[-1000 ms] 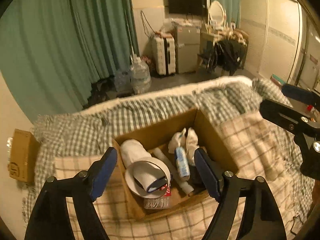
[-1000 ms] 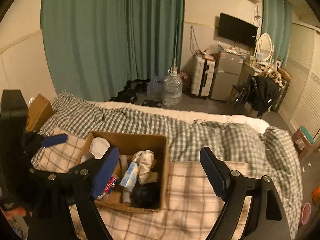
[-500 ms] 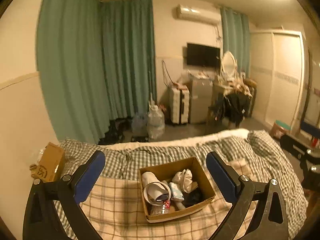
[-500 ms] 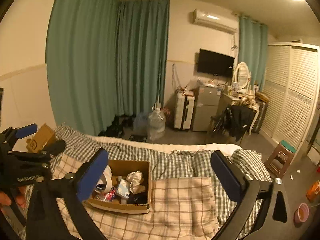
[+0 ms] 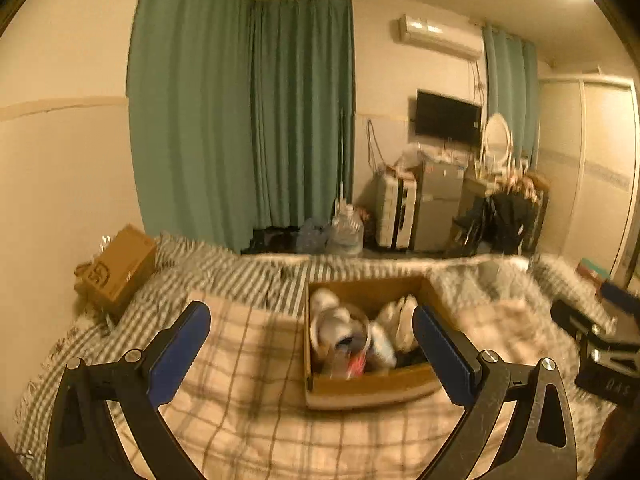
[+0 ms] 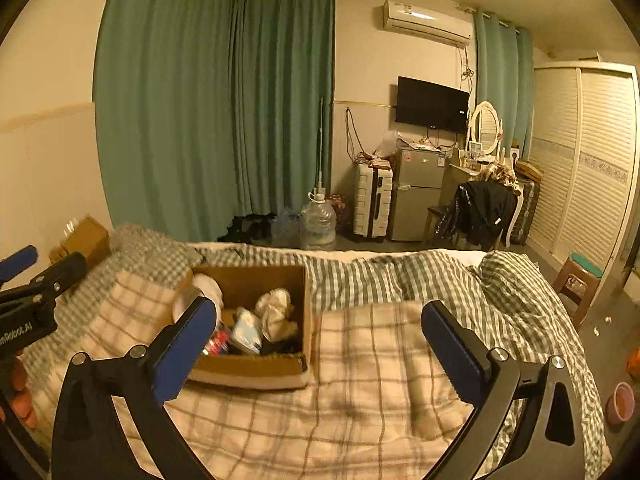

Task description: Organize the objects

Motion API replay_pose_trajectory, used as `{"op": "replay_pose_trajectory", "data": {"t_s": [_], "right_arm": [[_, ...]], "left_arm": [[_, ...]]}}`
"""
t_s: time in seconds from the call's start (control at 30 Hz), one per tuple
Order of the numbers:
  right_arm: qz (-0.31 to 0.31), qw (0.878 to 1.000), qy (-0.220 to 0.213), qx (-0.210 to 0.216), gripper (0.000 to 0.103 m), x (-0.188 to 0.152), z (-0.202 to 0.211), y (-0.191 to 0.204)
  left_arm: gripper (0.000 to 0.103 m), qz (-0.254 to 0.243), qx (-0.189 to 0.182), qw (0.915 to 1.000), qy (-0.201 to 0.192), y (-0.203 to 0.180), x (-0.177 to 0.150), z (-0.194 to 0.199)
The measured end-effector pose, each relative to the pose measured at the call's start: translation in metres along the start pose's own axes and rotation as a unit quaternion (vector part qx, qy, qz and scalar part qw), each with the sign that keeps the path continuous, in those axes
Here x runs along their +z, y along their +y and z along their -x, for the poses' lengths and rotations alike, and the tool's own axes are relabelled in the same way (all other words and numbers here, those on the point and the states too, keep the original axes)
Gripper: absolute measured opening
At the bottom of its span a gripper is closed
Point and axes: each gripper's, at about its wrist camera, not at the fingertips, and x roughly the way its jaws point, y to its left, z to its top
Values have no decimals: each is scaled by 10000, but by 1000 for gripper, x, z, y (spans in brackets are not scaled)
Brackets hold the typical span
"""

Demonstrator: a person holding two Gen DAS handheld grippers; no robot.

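Both my claws stand spread wide with nothing between the blue pads: my left gripper (image 5: 312, 330) and my right gripper (image 6: 318, 326) hang above the plaid beige blanket (image 6: 360, 392). The open brown cardboard box (image 6: 256, 368) of jumbled items rests on that blanket on the bed, apart from both my claws.

Brown box (image 6: 256, 368), checked blanket (image 6: 360, 380), green curtains (image 6: 208, 100)
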Motion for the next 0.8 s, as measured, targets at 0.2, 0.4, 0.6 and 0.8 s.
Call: {"op": "replay_pose_trajectory", "data": {"t_s": [0.2, 0.4, 0.6, 0.8], "right_arm": [[281, 9992, 197, -224, 103, -41, -32, 6], [223, 9990, 373, -117, 103, -60, -53, 6], [370, 9979, 526, 7, 103, -71, -66, 17], [456, 9975, 531, 70, 103, -76, -68, 24]], "left_arm": [[103, -108, 35, 9989, 444, -2, -47, -37], [103, -149, 94, 9983, 547, -3, -65, -47], [103, -101, 51, 9980, 616, -1, -69, -52], [103, -27, 25, 9978, 667, 0, -72, -55]]}}
